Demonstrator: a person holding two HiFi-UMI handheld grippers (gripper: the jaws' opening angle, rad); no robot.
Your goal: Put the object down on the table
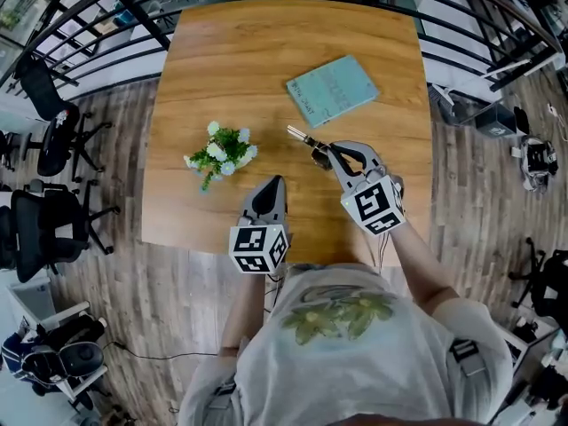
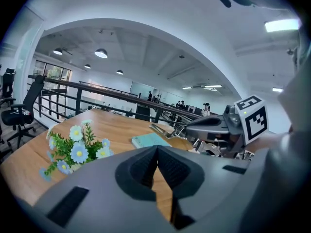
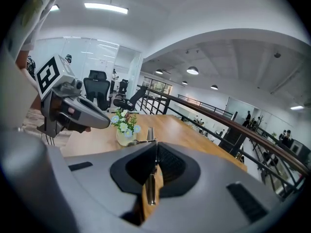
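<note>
My right gripper (image 1: 327,156) is shut on a slim metal tool (image 1: 304,139) with ring handles near the jaws. Its thin end points away, toward the teal book (image 1: 332,89). In the right gripper view the metal tool (image 3: 151,136) juts straight out from the closed jaws of that gripper (image 3: 155,148). Whether it touches the wooden table (image 1: 231,60) I cannot tell. My left gripper (image 1: 272,185) hovers over the table's near edge, shut and empty. In the left gripper view its jaws (image 2: 156,149) meet with only tabletop showing past them, and the metal tool (image 2: 163,128) shows ahead to the right.
A small bunch of white and blue flowers (image 1: 222,153) lies left of both grippers. The teal book (image 2: 150,140) lies flat beyond the tool. Black railings (image 1: 106,7) ring the table's far side, and office chairs (image 1: 44,114) stand on the floor to the left.
</note>
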